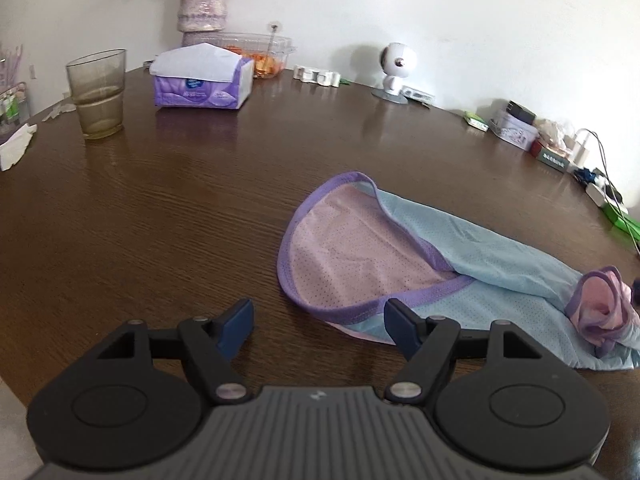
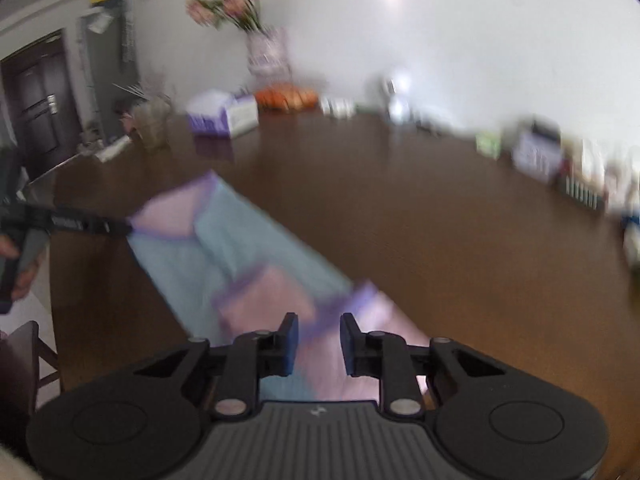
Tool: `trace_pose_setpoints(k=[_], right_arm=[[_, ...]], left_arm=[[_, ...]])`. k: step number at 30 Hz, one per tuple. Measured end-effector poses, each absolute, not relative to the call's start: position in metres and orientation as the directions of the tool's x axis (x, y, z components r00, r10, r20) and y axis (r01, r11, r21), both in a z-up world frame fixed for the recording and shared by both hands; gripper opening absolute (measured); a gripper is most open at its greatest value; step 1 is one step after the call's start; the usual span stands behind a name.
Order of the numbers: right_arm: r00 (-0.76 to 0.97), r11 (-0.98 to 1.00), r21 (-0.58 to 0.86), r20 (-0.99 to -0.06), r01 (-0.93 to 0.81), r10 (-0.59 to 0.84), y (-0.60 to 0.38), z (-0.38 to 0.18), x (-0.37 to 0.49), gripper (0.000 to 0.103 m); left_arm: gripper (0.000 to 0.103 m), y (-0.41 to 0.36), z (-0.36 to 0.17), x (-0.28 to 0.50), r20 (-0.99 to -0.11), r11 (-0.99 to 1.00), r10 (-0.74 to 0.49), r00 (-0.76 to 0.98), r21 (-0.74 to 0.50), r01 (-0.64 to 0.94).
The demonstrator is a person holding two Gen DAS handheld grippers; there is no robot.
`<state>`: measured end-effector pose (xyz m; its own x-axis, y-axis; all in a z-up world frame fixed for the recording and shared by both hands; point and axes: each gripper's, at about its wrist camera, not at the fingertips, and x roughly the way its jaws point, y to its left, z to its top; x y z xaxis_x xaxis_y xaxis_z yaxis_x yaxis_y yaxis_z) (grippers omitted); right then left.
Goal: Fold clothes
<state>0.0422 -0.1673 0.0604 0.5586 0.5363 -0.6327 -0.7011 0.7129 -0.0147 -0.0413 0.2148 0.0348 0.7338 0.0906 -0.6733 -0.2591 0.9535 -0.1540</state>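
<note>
A white wall is running behind a dark brown wooden tabletop (image 1: pixel 168 208) that is filling most of both views. In the left wrist view, at the left of the frame, a tinted clear drinking glass (image 1: pixel 98 94) is standing upright, partly filled. To its right, a purple and white pack of tissues (image 1: pixel 204 78) is sitting in front of a pale lilac vase of flowers (image 1: pixel 203 4) and a clear plastic tray of orange food (image 1: pixel 266 54). Further right along the far edge, a small white round-headed camera (image 1: pixel 396 68) is standing on its base, and small boxes and white cables are crowding the right-hand edge.

The light blue and pink mesh garment with purple trim (image 1: pixel 400 252) is lying on the tabletop in the centre right of this view, its pink lining facing up at the left end and its right end bunching into a crumpled pink knot. The left tongs (image 1: pixel 320 326) are standing wide apart at the bottom of the frame with nothing between them; the right-hand finger is overlapping the garment's near purple edge in the picture, though I cannot tell whether it is touching.

The right wrist view is blurring. There the garment (image 2: pixel 240 248) is stretching from centre left down to the bottom centre, and the right tongs (image 2: pixel 319 338) are standing narrowly apart above its pink end, gripping nothing. At the far left, a hand (image 2: pixel 20 268) is holding the other gripper.
</note>
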Motion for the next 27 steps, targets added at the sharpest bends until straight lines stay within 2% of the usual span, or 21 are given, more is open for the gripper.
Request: trace_pose_setpoints(k=[2, 3, 4, 7, 9, 10, 12, 14, 16, 17, 20, 27], right_arm=[[0.604, 0.652, -0.176, -0.604, -0.737, 0.52, -0.137, 0.081, 0.06, 0.054], [0.581, 0.594, -0.211, -0.606, -0.776, 0.543, -0.114, 0.084, 0.073, 0.054], [0.55, 0.535, -0.233, -0.613, -0.812, 0.568, -0.091, 0.087, 0.088, 0.054], [0.342, 0.395, -0.093, -0.7, -0.914, 0.627, -0.007, 0.075, 0.143, 0.045], [0.224, 0.328, -0.022, -0.773, -0.944, 0.594, 0.048, 0.056, 0.171, 0.032], [0.191, 0.307, -0.009, -0.8, -0.952, 0.569, 0.069, 0.046, 0.181, 0.032], [0.154, 0.287, 0.005, -0.836, -0.958, 0.526, 0.099, 0.028, 0.195, 0.032], [0.135, 0.283, 0.019, -0.846, -0.959, 0.515, 0.111, 0.019, 0.2, 0.029], [0.125, 0.266, 0.026, -0.837, -0.964, 0.533, 0.114, 0.017, 0.198, 0.004], [0.165, 0.286, -0.008, -0.832, -0.958, 0.53, 0.115, 0.016, 0.197, 0.0], [0.294, 0.424, -0.068, -0.817, -0.903, 0.496, 0.108, 0.015, 0.211, 0.0], [0.509, 0.822, -0.014, -0.791, -0.569, 0.339, -0.021, 0.037, 0.296, 0.0]], left_arm=[[0.07, 0.211, 0.032, -0.04, -0.666, 0.946, 0.108, 0.738, -0.161, -0.283], [0.064, 0.206, 0.033, -0.038, -0.667, 0.947, 0.127, 0.734, -0.138, -0.29], [0.063, 0.202, 0.033, -0.038, -0.669, 0.949, 0.146, 0.729, -0.114, -0.295], [0.052, 0.194, 0.035, -0.04, -0.675, 0.945, 0.164, 0.72, -0.103, -0.311], [0.04, 0.189, 0.034, -0.04, -0.671, 0.943, 0.18, 0.72, -0.091, -0.321], [0.037, 0.186, 0.034, -0.04, -0.669, 0.942, 0.197, 0.716, -0.073, -0.327], [0.019, 0.182, 0.034, -0.038, -0.665, 0.941, 0.214, 0.716, -0.058, -0.335], [0.011, 0.183, 0.033, -0.038, -0.657, 0.939, 0.203, 0.726, -0.079, -0.333], [0.008, 0.182, 0.032, -0.032, -0.649, 0.95, 0.218, 0.729, -0.031, -0.311], [0.006, 0.183, 0.033, -0.025, -0.65, 0.955, 0.225, 0.726, 0.0, -0.296], [0.006, 0.193, 0.038, 0.017, -0.656, 0.972, 0.206, 0.726, 0.053, -0.228], [0.005, 0.189, 0.049, 0.193, -0.701, 0.998, -0.006, 0.714, 0.039, 0.046]])
